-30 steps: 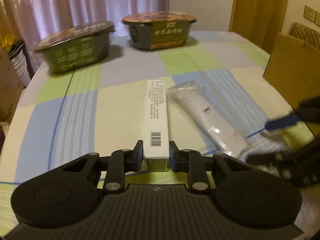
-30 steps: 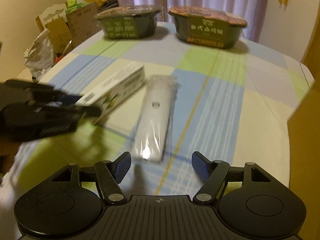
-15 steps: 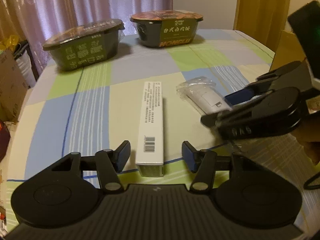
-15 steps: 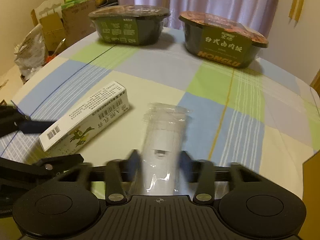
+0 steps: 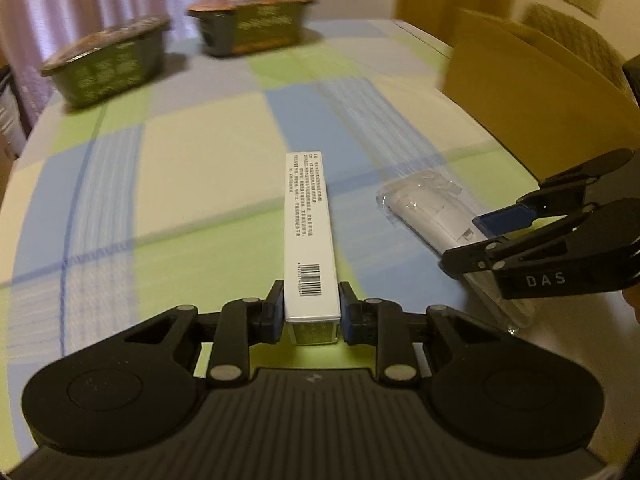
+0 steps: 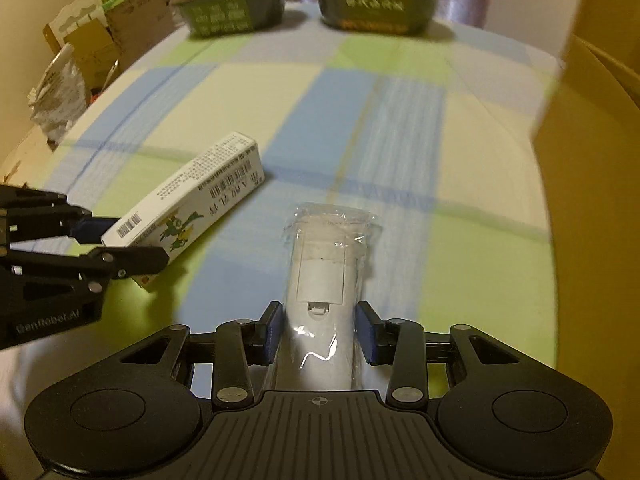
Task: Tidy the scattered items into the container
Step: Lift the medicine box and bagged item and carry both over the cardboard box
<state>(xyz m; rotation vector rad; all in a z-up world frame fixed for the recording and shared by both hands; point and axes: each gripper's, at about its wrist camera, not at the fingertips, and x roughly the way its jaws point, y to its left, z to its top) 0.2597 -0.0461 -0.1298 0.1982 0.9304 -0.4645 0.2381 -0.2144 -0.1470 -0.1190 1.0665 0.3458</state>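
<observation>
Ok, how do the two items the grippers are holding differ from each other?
The long white carton in the left gripper is square-edged, printed with text and barcodes; the white remote control in the right gripper is rounded and plain. The carton is bare cardboard; the remote is sealed in a clear plastic bag. Both are long, white and clamped at their near ends, pointing away from the grippers.
</observation>
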